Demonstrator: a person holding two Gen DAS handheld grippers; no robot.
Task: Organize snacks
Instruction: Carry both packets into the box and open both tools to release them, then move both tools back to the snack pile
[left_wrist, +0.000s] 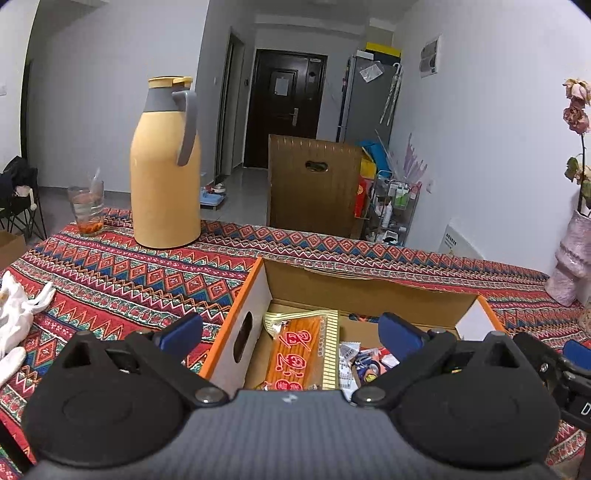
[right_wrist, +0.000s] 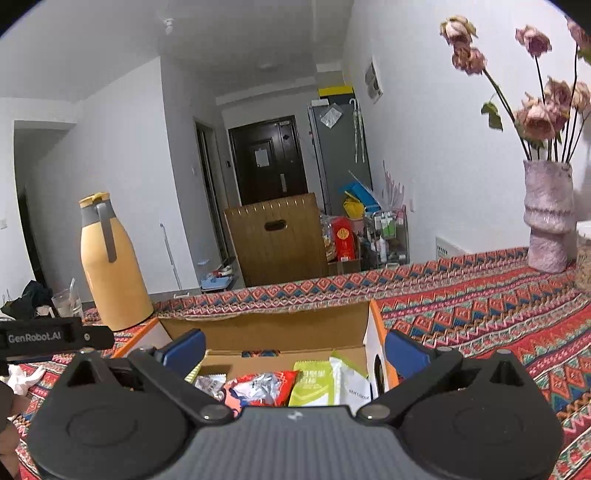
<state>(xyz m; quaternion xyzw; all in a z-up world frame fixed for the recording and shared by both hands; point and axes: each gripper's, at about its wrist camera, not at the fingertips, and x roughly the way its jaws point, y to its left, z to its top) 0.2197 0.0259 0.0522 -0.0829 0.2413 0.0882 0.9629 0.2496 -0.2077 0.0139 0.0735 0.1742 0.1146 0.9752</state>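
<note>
- The cardboard box (left_wrist: 373, 282) is open on top, so a gripper can go in from above.
- Its tall walls block the way in from the sides.
- Inside, the orange snack pack (left_wrist: 295, 354) and small wrapped snacks (left_wrist: 356, 360) cover the floor on one side.
- The red snack bag (right_wrist: 264, 384) and the green snack bag (right_wrist: 314, 384) fill the other side.
- The left gripper (left_wrist: 290, 332) hangs over the box's left wall with its jaws wide apart.
- The right gripper (right_wrist: 293, 349) hangs over the box's right wall, jaws wide too.
- The yellow thermos (left_wrist: 166, 166) stands tall behind the box on the left, with the glass (left_wrist: 86, 210) beside it.
- The pink vase (right_wrist: 546, 218) stands far off to the right.
- The patterned tablecloth (right_wrist: 480, 306) between the box and the vase has open room.
</note>
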